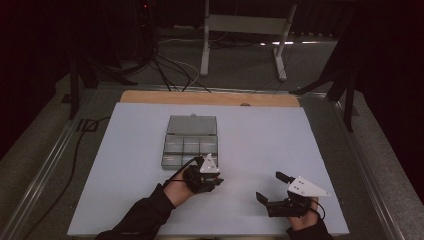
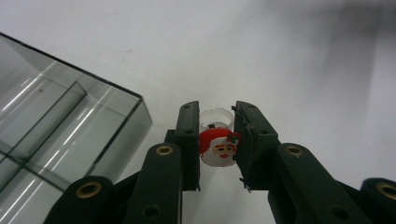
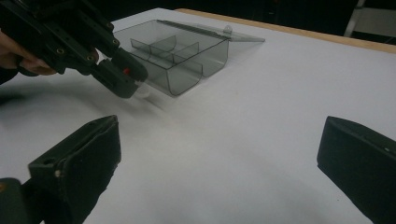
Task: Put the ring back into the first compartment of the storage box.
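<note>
My left tool [image 2: 215, 140] is clamped on a small Santa ring [image 2: 218, 144]. The ring sits right between the two pads near their tips, its painted face turned back toward me and its clear band [image 2: 215, 115] poking out just past the pads, away from me. Both pads press on its sides. In the high view this tool [image 1: 216, 181] hangs just off the near right corner of the box [image 1: 190, 142], close to it but not touching.

The box is a clear, smoky organiser with its lid [image 1: 192, 125] folded flat open on the far side. In the left tool's view its corner [image 2: 70, 121] lies just to the left of my jaws, with the dividers showing through the wall. The ring is outside the box, over bare desk [image 2: 289, 70].

My right tool [image 1: 270, 192] stands with its jaws wide apart and nothing between them, low over the desk [image 1: 250, 135], well to the right of the left tool. From its own view, the left tool [image 3: 133, 86] and the box [image 3: 180, 53] lie ahead and to the left.
</note>
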